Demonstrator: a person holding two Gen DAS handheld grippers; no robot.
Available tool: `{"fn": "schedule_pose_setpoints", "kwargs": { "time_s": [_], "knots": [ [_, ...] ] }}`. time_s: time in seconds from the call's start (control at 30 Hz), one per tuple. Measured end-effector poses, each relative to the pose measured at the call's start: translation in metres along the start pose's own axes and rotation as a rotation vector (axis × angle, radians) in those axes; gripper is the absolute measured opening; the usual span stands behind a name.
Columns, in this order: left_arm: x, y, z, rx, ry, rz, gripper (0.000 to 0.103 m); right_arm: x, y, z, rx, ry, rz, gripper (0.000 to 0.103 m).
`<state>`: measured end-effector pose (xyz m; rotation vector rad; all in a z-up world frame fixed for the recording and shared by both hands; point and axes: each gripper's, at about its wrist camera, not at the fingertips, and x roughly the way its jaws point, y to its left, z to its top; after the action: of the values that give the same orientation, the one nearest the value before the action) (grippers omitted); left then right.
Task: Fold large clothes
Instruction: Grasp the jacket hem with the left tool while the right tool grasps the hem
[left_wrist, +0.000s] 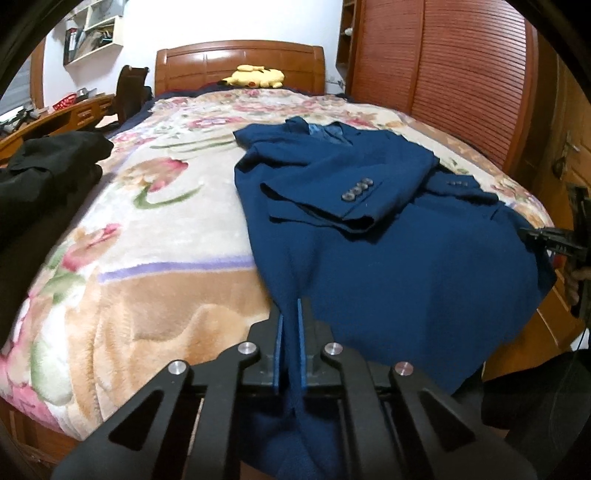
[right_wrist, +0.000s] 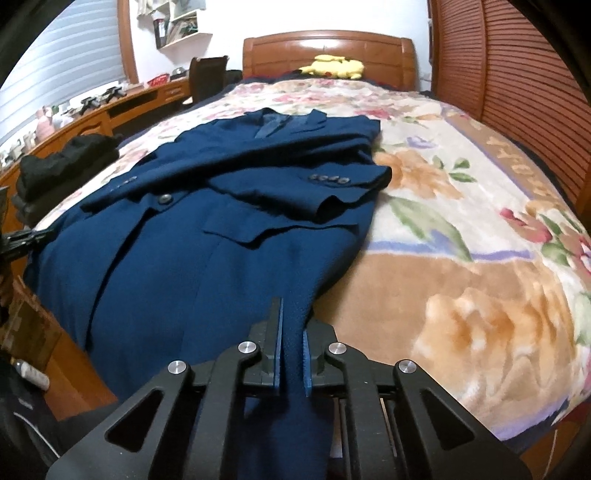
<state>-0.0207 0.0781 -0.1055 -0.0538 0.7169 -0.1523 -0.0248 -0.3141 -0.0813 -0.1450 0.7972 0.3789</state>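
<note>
A dark blue suit jacket (left_wrist: 388, 236) lies on the floral blanket of a bed (left_wrist: 155, 236), collar toward the headboard, both sleeves folded across its front. My left gripper (left_wrist: 291, 310) is shut on the jacket's bottom hem at its left corner. My right gripper (right_wrist: 292, 317) is shut on the hem at the other bottom corner of the jacket (right_wrist: 221, 229). The right gripper also shows at the right edge of the left wrist view (left_wrist: 543, 236); the left gripper shows at the left edge of the right wrist view (right_wrist: 33, 236).
A black garment (left_wrist: 48, 173) lies on the bed's left side. A yellow plush toy (left_wrist: 255, 77) sits by the wooden headboard (left_wrist: 240, 62). A slatted wooden wardrobe (left_wrist: 443, 74) stands along the right; a desk (right_wrist: 122, 107) with clutter runs along the left.
</note>
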Motion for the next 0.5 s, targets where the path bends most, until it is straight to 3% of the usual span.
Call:
{"fn": "schedule_pose_setpoints", "kwargs": {
  "time_s": [0.5],
  "knots": [
    [-0.051, -0.016, 0.013, 0.036, -0.149, -0.036, 0.0, -0.036, 0.01, 0.033, 0.049, -0.175, 0.035, 0.003]
  ]
}}
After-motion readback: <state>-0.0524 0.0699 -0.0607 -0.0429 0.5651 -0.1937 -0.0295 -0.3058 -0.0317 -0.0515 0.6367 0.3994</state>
